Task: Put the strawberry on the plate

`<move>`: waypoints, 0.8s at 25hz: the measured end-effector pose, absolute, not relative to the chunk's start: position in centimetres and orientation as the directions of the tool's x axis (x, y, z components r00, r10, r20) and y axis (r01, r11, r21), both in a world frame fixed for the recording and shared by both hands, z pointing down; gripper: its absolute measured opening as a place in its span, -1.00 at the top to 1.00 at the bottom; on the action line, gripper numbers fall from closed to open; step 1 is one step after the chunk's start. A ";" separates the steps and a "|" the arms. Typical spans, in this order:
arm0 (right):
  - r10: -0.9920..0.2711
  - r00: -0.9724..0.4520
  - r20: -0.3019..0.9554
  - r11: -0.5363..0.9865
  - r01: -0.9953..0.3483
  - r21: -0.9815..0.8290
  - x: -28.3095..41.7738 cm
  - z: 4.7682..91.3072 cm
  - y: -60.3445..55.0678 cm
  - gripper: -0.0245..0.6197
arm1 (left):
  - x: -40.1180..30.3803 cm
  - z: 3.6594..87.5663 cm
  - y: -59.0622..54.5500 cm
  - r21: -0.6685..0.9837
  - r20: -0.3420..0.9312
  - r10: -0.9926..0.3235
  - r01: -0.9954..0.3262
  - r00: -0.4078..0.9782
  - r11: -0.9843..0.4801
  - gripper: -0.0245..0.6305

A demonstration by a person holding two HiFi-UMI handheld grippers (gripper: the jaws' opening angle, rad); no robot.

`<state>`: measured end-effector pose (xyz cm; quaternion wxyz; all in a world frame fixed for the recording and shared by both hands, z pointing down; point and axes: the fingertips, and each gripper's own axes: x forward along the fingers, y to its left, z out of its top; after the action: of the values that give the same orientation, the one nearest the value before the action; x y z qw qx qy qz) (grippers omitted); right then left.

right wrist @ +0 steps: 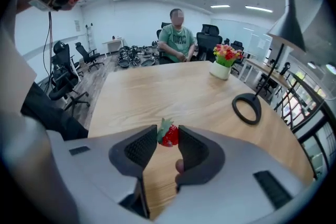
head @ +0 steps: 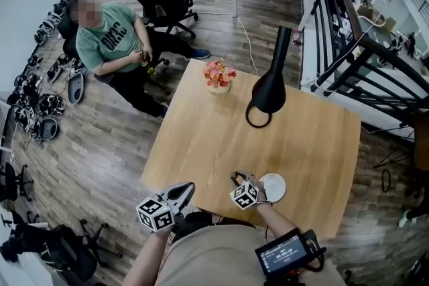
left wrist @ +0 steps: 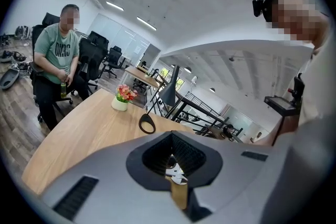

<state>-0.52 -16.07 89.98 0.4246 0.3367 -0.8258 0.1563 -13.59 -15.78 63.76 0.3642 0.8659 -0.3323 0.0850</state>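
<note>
Pinching the strawberry (right wrist: 169, 135) between the pads of the right gripper (right wrist: 167, 134), over the wood of the table (head: 221, 137) just left of the plate (head: 275, 185) in the head view. Showing only white glaze inside that plate. Holding the left gripper (left wrist: 173, 160) clenched, pads pressed together, farther left of the plate. Looking past the plate, meeting a black lamp (head: 270, 87), then a pot (head: 218, 86) carrying pink and red flowers (head: 219, 73), and far beyond the plate a seated person (head: 110, 43) in green.
</note>
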 end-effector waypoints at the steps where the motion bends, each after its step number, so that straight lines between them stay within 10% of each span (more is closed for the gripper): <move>1: -0.441 -0.420 0.793 0.713 -0.700 0.025 -0.3 89.0 -16.1 0.52 | -13.1 63.9 -15.5 0.575 0.390 -0.507 -0.633 0.769 -0.518 0.91; 20: -0.684 -0.464 0.562 0.598 -0.798 0.069 8.4 72.2 -15.7 0.52 | -4.6 64.8 -14.5 0.569 0.349 -0.480 -0.589 0.805 -0.573 0.91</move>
<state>8.39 -15.65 72.21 0.2782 0.4364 -0.8495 0.1025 -4.59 -14.49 64.84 0.3491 0.8834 -0.3027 0.0781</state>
